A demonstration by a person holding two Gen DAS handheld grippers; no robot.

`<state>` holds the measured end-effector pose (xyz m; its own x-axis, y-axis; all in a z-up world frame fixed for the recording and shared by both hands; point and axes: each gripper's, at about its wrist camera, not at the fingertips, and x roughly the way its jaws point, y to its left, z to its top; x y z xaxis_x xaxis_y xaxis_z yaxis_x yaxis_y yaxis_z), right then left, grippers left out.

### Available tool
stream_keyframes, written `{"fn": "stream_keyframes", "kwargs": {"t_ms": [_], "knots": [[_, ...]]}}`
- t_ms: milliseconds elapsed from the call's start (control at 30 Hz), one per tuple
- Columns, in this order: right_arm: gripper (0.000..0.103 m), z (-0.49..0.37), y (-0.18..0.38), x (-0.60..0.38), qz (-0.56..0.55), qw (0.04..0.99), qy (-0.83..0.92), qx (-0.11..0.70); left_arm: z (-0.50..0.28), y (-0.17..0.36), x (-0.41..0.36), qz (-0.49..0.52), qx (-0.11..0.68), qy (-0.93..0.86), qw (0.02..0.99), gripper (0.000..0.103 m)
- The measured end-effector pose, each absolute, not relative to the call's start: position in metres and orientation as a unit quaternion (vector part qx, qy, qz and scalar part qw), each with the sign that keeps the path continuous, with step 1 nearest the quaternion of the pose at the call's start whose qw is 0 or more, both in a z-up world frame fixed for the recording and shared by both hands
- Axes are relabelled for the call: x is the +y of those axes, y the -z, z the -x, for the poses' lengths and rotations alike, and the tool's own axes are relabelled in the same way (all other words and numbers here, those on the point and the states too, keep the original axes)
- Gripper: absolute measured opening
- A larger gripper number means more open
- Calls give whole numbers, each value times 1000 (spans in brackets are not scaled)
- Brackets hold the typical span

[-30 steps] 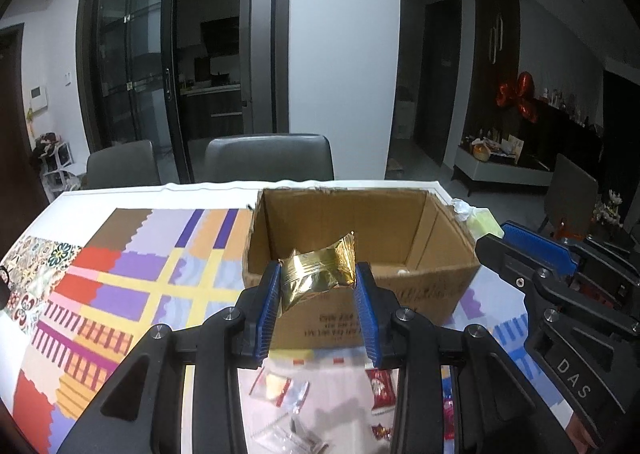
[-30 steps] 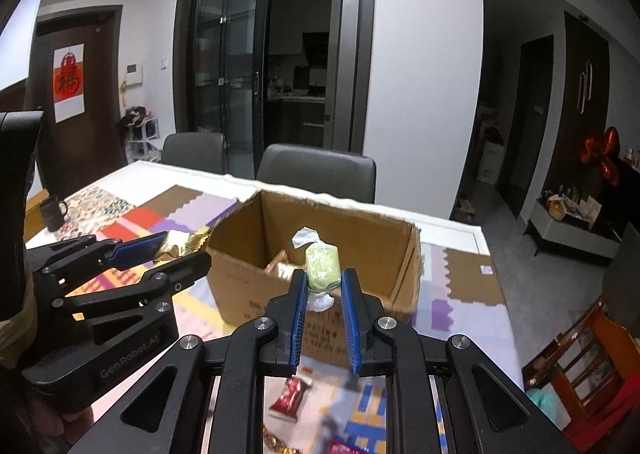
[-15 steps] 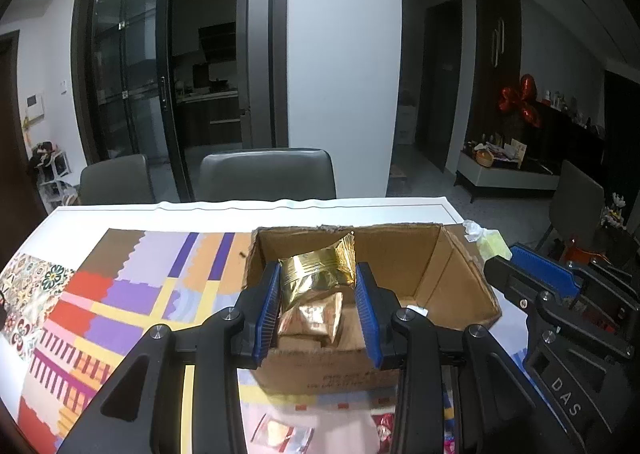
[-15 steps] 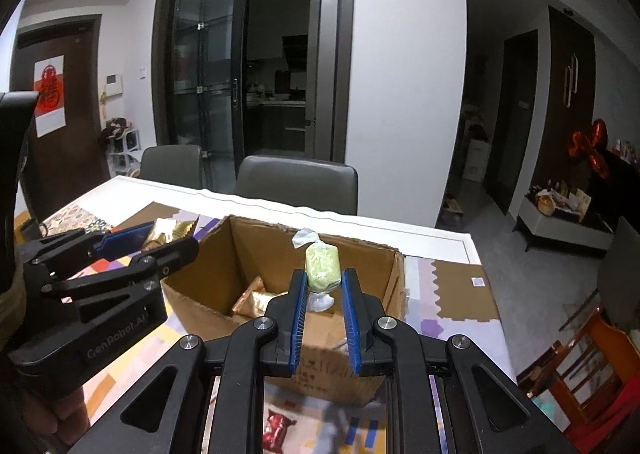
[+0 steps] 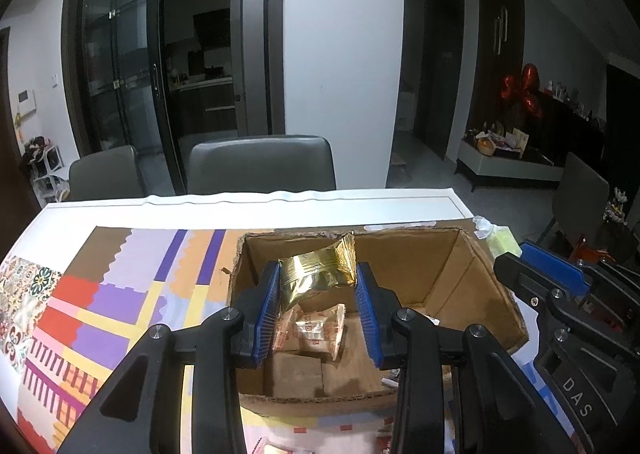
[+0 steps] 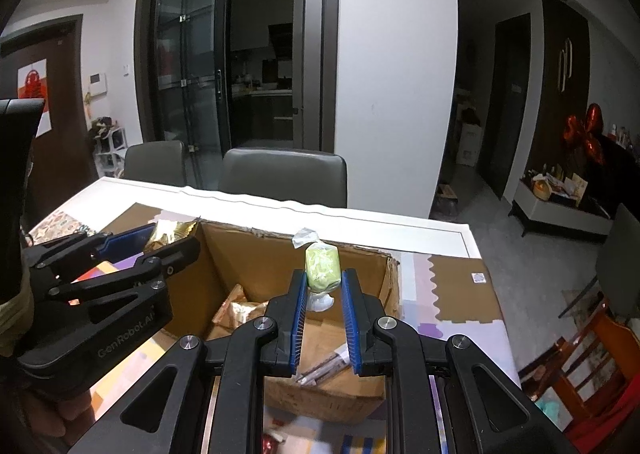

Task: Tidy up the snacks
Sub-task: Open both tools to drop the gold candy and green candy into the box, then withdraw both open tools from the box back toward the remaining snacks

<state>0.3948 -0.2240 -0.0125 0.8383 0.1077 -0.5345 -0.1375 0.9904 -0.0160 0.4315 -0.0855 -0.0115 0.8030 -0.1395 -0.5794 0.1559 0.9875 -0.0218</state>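
Over an open box [image 5: 472, 278], left gripper [image 5: 318, 286] pinches a gold packet [image 5: 316, 274]; right gripper [image 6: 323, 286] pinches a green candy [image 6: 322, 268]

Right claw [image 6: 323, 282] pinching green candy [image 6: 322, 269] above cardboard box [image 6: 280, 254], left claw [image 6: 160, 240] alongside

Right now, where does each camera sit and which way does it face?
Left wrist: on the left gripper, looking down into the cardboard box; it holds the gold packet; the right gripper shows at right.
Right wrist: on the right gripper, holding the green candy over the box; the left gripper shows at left.
Shared: box, grey chairs.
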Motion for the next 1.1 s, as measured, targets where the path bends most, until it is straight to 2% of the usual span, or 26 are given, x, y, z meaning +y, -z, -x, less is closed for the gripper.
{"fn": "stream_keyframes", "kwargs": {"t_ms": [267,333,400,467,533,633,800,1100], "knots": [[19,-405,15,-225,24,956,-55,287,-436,17,-87,-18,315,80,946,42],[19,-407,14,-226,23,955,-55,289,-434,17,-87,-23,313,74,946,57],[20,-409,12,-226,24,955,-53,290,-434,17,-85,-21,314,71,947,67],[30,-409,10,-227,22,956,-51,289,-434,16,-85,-20,314,71,947,67],[48,-407,8,-229,16,958,-47,284,-433,15,-84,-19,313,72,947,72],[56,-405,6,-231,18,959,-42,280,-431,12,-85,-22,308,72,948,86],[60,-400,1,-234,20,960,-36,275,-427,6,-86,-23,302,72,950,93],[60,-388,-13,-241,25,964,-24,262,-413,-6,-93,-28,290,72,954,95]]}}
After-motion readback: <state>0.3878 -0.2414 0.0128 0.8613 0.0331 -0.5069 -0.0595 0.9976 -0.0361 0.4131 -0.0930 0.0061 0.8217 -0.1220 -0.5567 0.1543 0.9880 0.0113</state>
